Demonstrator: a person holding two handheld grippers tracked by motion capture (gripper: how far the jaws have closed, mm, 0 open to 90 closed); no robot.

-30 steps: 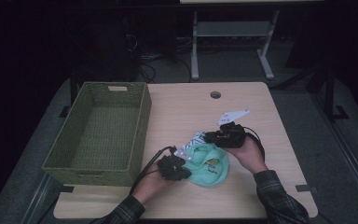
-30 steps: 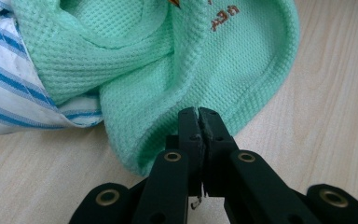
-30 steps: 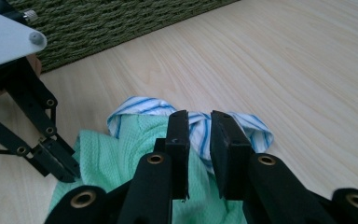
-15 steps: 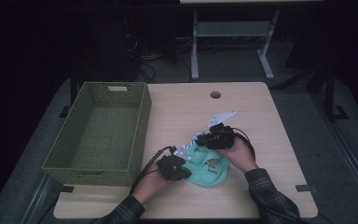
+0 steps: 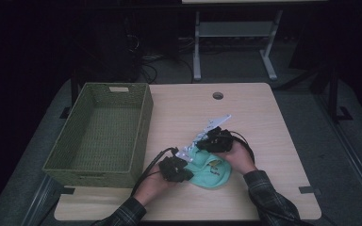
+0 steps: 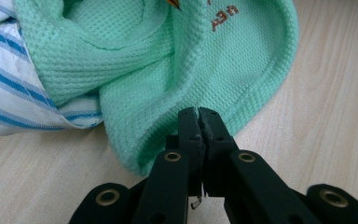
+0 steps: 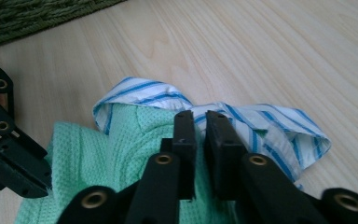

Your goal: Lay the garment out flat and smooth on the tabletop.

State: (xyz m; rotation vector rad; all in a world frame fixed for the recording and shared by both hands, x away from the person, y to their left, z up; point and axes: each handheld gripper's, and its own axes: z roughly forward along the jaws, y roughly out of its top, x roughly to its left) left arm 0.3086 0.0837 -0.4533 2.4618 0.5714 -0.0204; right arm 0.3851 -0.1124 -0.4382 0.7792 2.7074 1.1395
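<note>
A mint-green waffle cloth [image 5: 215, 172] with orange stitching and a blue-and-white striped lining lies bunched at the table's front middle. My left gripper [image 5: 187, 174] is at its left edge. In the left gripper view its jaws are shut on the green hem [image 6: 261, 84], with the striped lining [image 6: 9, 93] to the left. My right gripper [image 5: 203, 146] comes in from the far right side of the cloth. Its jaws have just been closing and now pinch the fold where the green cloth [image 7: 121, 144] meets the striped lining [image 7: 270, 126].
A green woven basket [image 5: 143, 123] stands empty on the table's left, its wall close to the left hand. The wooden table [image 5: 264, 122] has a cable hole [image 5: 218, 95] at the back. A metal stand [image 5: 235, 33] and cables are on the dark floor beyond.
The right hand has moved left and down onto the cloth, and its jaws have closed. The left hand and its gripper have stayed where they were.
</note>
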